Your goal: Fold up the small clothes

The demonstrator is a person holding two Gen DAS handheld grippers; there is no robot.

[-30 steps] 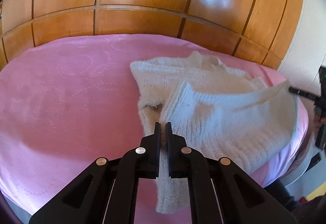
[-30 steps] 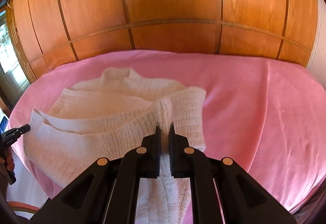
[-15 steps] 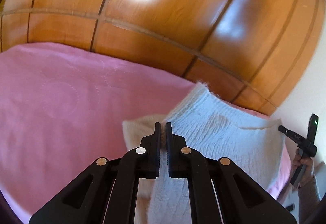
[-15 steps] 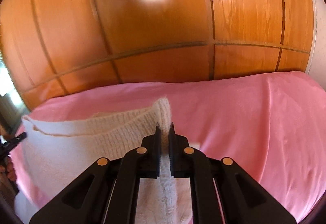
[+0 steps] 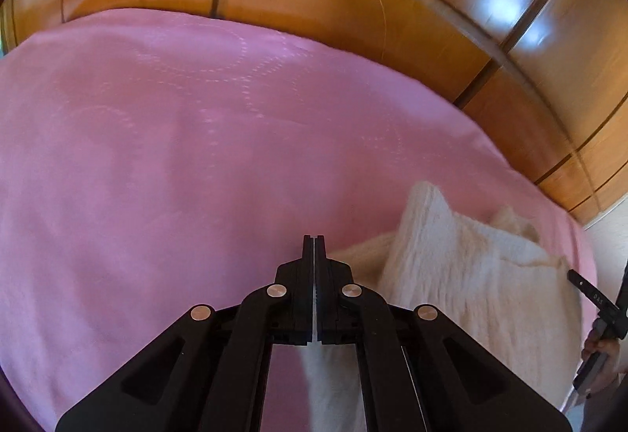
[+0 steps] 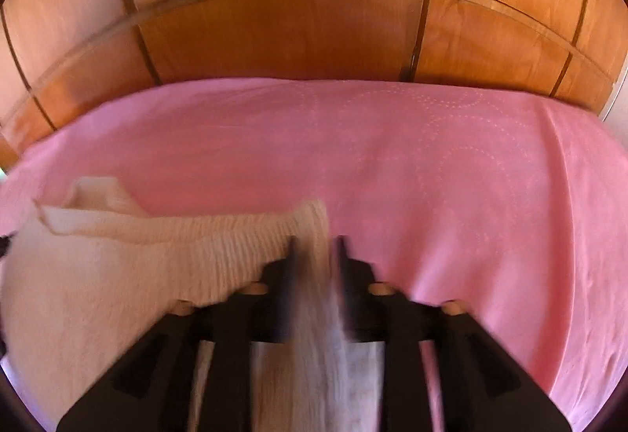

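Observation:
A cream knitted garment [image 5: 471,275] lies bunched on the pink bed cover [image 5: 157,157], low and to the right in the left wrist view. My left gripper [image 5: 314,237] is shut, with a thin white edge of the knit showing between its jaws and more cloth hanging beneath. In the right wrist view the garment [image 6: 137,263] spreads to the left, and a ribbed strip of it runs up between the blurred fingers of my right gripper [image 6: 316,239]. Those jaws are opening and stand apart from the strip.
A glossy wooden panelled wall [image 6: 294,19] rises behind the bed. The pink cover [image 6: 431,176] stretches wide to the right of the garment. At the right edge of the left wrist view a hand [image 5: 600,349] holds the other black tool, in front of a white wall.
Both grippers have carried the garment's edge forward and down over the rest of it. The right gripper's jaws, shut on the knit before, have now parted. The left view has swung towards bare cover.

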